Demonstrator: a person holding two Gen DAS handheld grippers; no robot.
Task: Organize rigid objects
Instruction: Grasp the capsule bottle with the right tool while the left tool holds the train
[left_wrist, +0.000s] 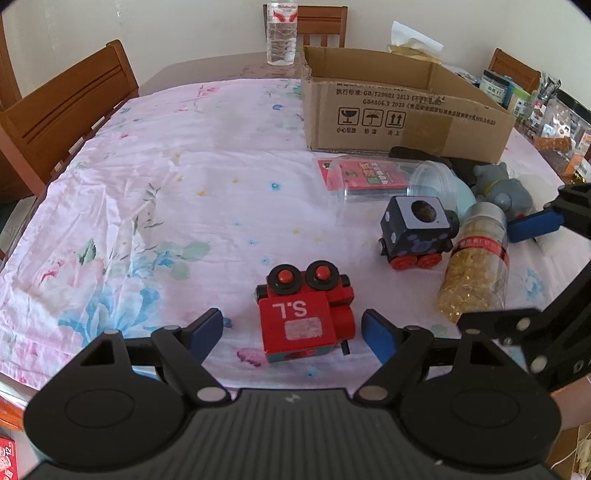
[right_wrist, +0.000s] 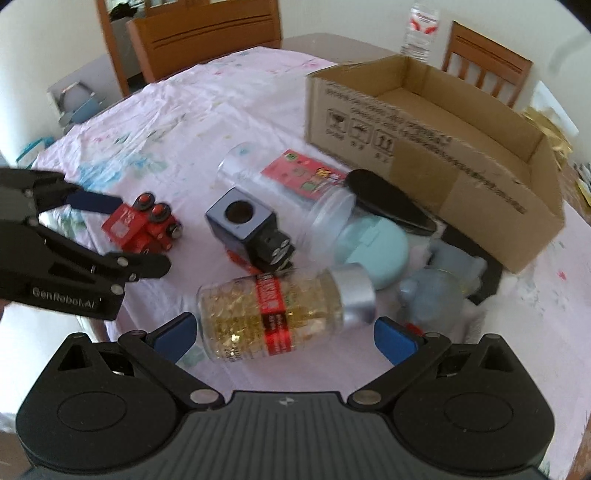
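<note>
Red toy train (left_wrist: 304, 317) lies on its side on the table (left_wrist: 166, 177), between the left tool's (left_wrist: 293, 326) spread pads (untouched). Right tool (right_wrist: 284, 334), likewise spread, straddles the gold-filled bottle (right_wrist: 280, 314). Best centred squarely before closing, then carried to the cardboard box (left_wrist: 399, 110).

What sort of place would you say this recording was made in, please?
Most likely a home dining room: wooden chairs stand around a table with a floral tablecloth, and household odds and ends such as toy trains and a cardboard box sit on it.
</note>
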